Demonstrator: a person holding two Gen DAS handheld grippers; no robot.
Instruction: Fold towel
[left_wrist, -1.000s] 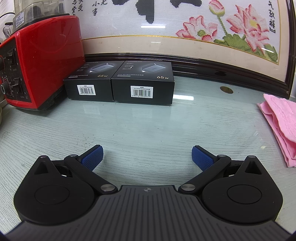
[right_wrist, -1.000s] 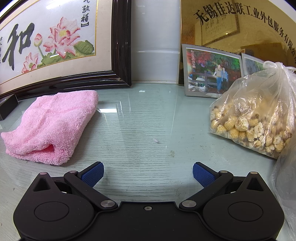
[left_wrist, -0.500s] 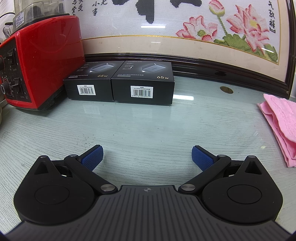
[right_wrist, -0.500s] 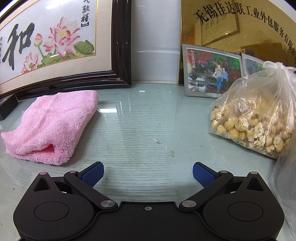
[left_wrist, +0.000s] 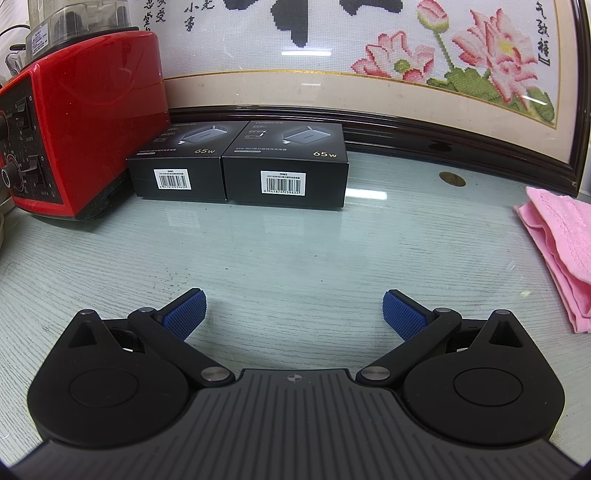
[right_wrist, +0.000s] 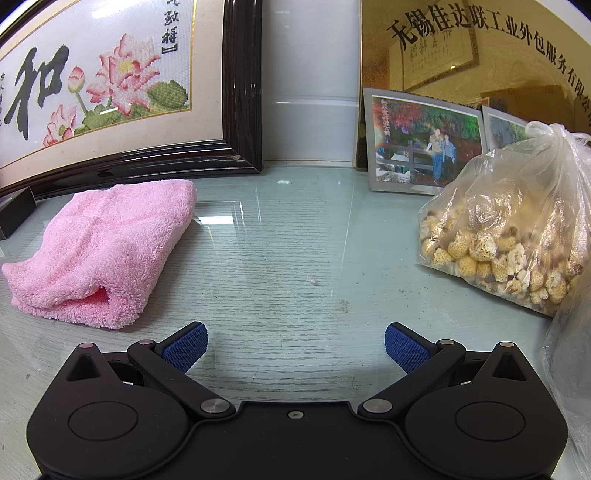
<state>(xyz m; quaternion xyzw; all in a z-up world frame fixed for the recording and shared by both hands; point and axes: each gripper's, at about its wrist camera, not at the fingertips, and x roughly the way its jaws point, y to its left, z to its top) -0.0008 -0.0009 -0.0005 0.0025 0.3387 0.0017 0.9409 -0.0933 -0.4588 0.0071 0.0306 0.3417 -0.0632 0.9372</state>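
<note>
On the tabletop, the pink towel is found already folded, lying between the claws; left claw and right claw are held released, well apart from it, judged finished

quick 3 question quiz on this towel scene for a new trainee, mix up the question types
1. True or false: the left gripper is shut on the pink towel.
2. Multiple choice: in the right wrist view, what lies to the right of the right gripper? A) a red blender B) a clear bag of pale dried pieces C) two black boxes
3. Fill in: the two black boxes stand side by side between the red appliance and the ____ picture frame.

Key
1. False: both grippers are open, and neither touches the towel, which lies already folded on the table.
2. B, the plastic bag.
3. Dark, the picture frame with embroidered lotus flowers.
</note>
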